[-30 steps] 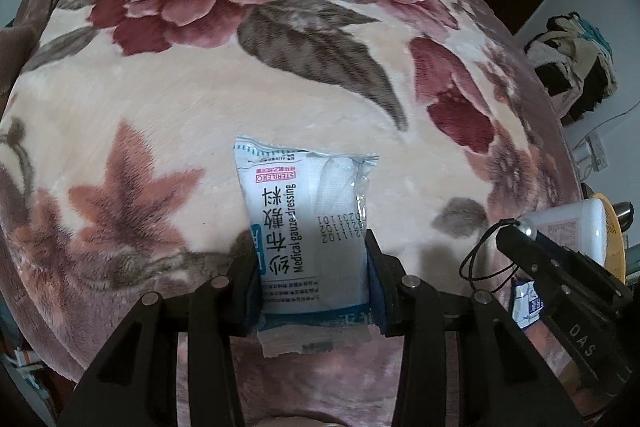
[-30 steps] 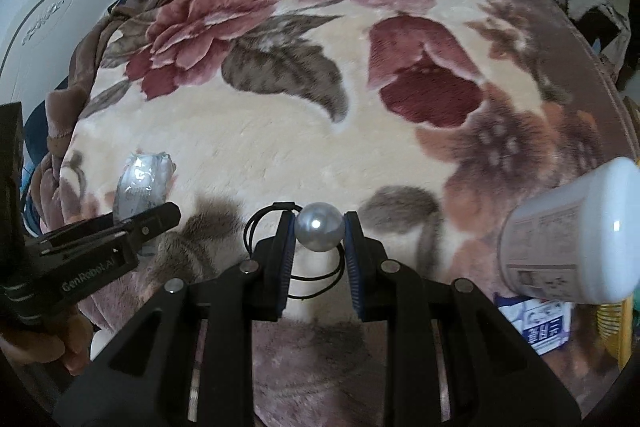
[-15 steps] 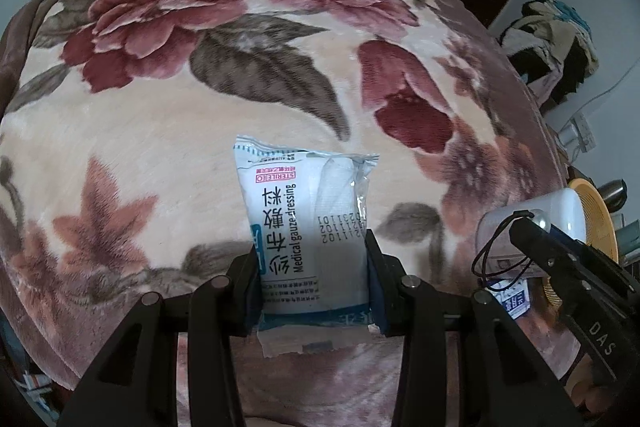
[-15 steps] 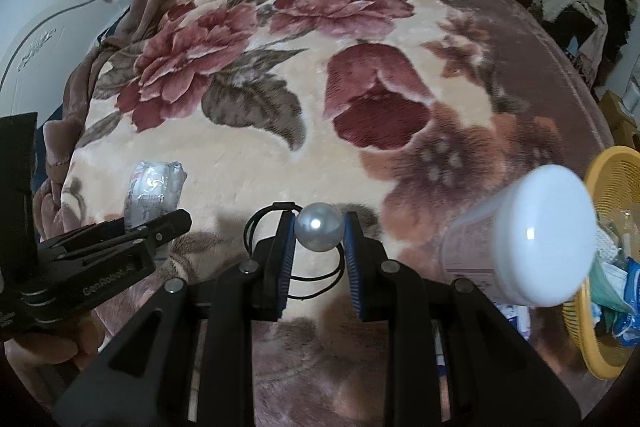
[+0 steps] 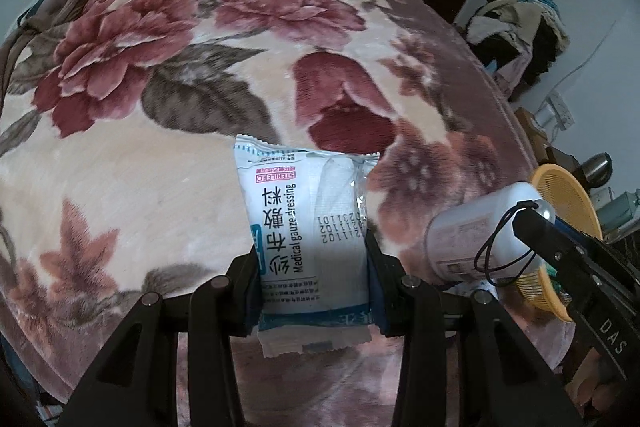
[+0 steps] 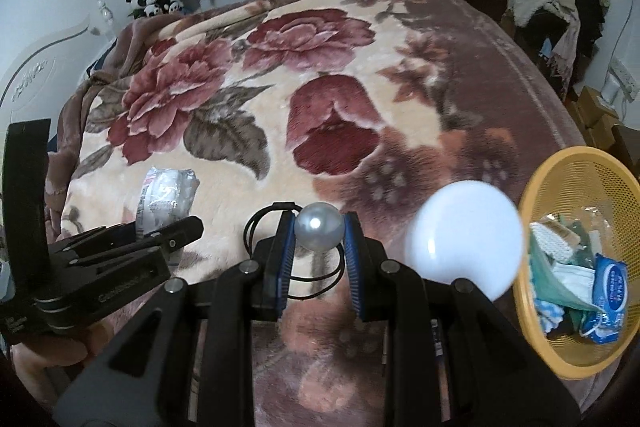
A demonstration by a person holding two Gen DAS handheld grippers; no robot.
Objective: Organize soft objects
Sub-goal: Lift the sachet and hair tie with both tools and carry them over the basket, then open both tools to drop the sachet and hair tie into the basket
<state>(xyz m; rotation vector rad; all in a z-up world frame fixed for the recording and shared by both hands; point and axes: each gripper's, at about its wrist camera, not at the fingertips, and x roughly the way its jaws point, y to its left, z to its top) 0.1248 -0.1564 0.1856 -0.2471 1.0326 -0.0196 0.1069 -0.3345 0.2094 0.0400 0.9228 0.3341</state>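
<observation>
Left gripper (image 5: 314,267) clamps a white plastic gauze-dressing packet (image 5: 308,223), right gripper (image 6: 319,247) pinches a pearl-beaded black hair tie (image 6: 319,231); carry both level over the yellow mesh basket (image 6: 540,183) before releasing.

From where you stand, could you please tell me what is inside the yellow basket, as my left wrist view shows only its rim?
Observer: The yellow basket holds a blue wipes pack and a white face mask, among other soft items.
Operator: Thank you. What exactly is the right gripper clamping?
Observer: The right gripper is shut on a pearl bead, held squarely between its blue pads, with a black hair tie looping out beside and below the bead.
</observation>
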